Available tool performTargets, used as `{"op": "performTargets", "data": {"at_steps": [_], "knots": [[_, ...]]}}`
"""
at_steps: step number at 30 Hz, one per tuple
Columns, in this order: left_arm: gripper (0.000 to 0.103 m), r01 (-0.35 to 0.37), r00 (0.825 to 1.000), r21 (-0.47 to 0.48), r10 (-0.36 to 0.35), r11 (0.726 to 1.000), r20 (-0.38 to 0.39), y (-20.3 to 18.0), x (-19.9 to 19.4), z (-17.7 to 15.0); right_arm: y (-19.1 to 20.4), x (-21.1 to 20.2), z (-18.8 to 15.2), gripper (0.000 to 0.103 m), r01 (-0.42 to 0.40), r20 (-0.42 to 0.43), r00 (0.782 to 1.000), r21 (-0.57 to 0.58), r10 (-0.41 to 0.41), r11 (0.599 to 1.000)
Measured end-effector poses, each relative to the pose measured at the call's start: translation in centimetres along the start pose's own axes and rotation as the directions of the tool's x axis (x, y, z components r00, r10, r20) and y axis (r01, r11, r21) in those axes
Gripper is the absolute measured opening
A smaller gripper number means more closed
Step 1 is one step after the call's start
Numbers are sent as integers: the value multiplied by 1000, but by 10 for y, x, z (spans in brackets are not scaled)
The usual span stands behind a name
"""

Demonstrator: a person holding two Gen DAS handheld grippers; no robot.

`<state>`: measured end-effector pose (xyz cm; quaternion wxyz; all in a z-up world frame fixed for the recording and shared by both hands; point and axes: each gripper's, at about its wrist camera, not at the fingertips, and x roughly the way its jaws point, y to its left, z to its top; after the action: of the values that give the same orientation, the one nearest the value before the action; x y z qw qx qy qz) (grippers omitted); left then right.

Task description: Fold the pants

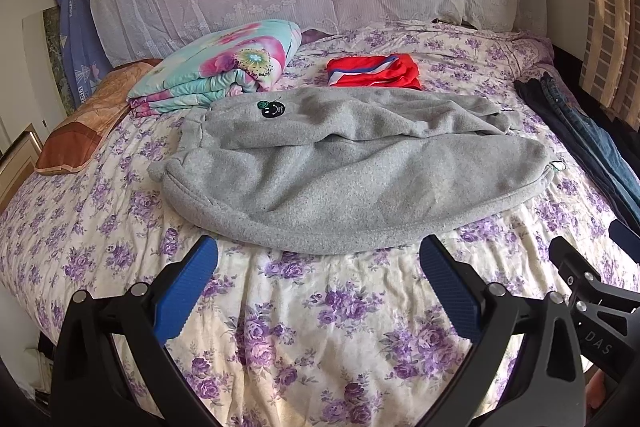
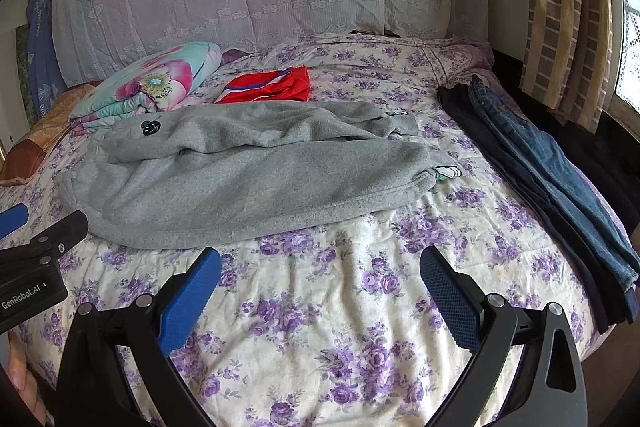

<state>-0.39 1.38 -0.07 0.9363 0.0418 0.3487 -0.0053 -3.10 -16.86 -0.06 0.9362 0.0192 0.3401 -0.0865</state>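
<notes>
Both the left gripper (image 1: 318, 261) and right gripper (image 2: 320, 267) hover wide open and empty over the purple-flowered bedsheet (image 1: 312, 327). Just beyond their jaws, the grey fleece pants (image 1: 340, 179) lie crosswise, legs doubled, waistband apparently left, cuffs right. Folding seems under way; gripping an end likely comes next.

Grey fleece pants (image 1: 344, 163) lie on a cream bedsheet (image 1: 304, 327) with purple roses; behind the pants, red shorts (image 1: 374, 71) striped white and blue; turquoise-pink floral quilt (image 1: 224, 67); blue gripper pads (image 2: 192, 301).
</notes>
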Motion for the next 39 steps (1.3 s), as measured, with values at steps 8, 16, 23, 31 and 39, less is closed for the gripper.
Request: {"op": "performTargets", "data": {"at_steps": [8,16,23,31,39], "knots": [[98,-1,1000,-6,1,1000,-4,3,1,-1,7,2,-1,100,-2,-2,1000,-12,2,1000],[98,-1,1000,-6,1,1000,-4,4,1,-1,8,2,0,100,-1,-1,1000,-12,1,1000],[98,0,1000,-5,0,1000,-4,3,1,-1,7,1,0,100,-1,-1,1000,-10,1,1000],[98,-1,1000,-7,1,1000,-5,1,1,-1,8,1,-1,100,-1,-1,1000,-11,1,1000],[98,-2,1000,-6,2,1000,-6,2,1,-1,7,2,-1,100,-1,-1,1000,-11,1,1000]]}}
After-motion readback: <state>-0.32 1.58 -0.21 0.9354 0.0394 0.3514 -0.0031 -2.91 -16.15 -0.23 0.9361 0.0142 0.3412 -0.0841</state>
